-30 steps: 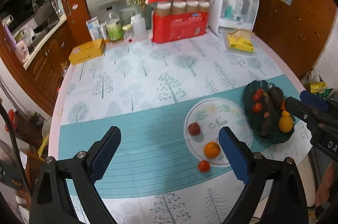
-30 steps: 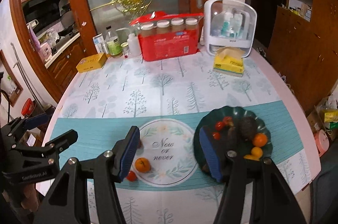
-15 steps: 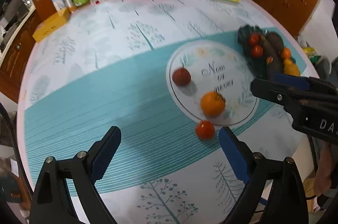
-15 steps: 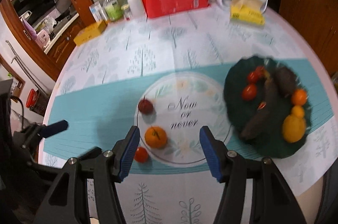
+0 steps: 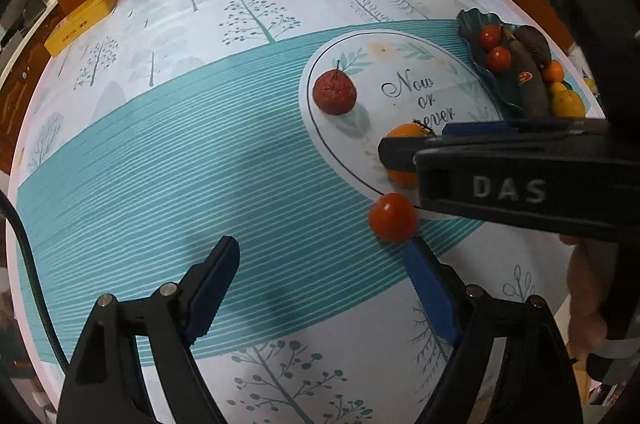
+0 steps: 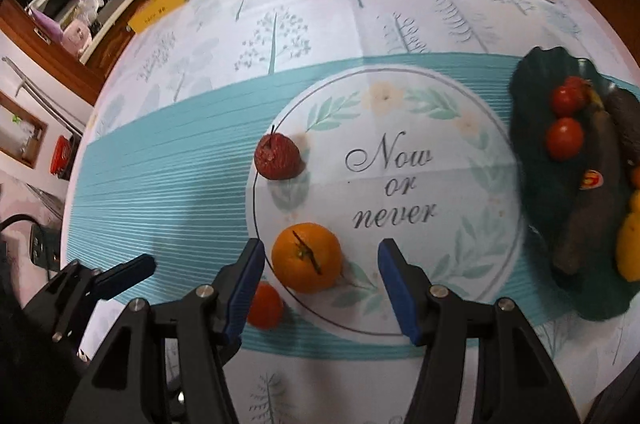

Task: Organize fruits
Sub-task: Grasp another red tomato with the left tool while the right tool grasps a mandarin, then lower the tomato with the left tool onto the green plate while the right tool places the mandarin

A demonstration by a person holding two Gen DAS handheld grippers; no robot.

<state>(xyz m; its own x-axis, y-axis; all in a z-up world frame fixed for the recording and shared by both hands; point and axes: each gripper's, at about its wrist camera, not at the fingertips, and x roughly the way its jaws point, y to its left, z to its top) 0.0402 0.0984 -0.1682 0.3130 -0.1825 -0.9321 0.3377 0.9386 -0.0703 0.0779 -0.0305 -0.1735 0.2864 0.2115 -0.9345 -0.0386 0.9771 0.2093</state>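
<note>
Right wrist view: the right gripper (image 6: 320, 266) hangs spread around the orange (image 6: 307, 257), pads not touching it. The left gripper (image 5: 320, 264), closing with nothing between its jaws, has the tomato (image 5: 393, 217) just beyond its right finger.

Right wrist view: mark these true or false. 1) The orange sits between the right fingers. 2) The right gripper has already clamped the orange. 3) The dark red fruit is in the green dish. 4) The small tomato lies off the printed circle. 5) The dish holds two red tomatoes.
1) True: the orange lies between the right gripper's fingers.
2) False: gaps show on both sides; the pads do not touch it.
3) False: the dark red fruit sits on the printed circle's edge, apart from the green dish.
4) True: the small tomato rests on the striped band.
5) True: two red tomatoes.
</note>
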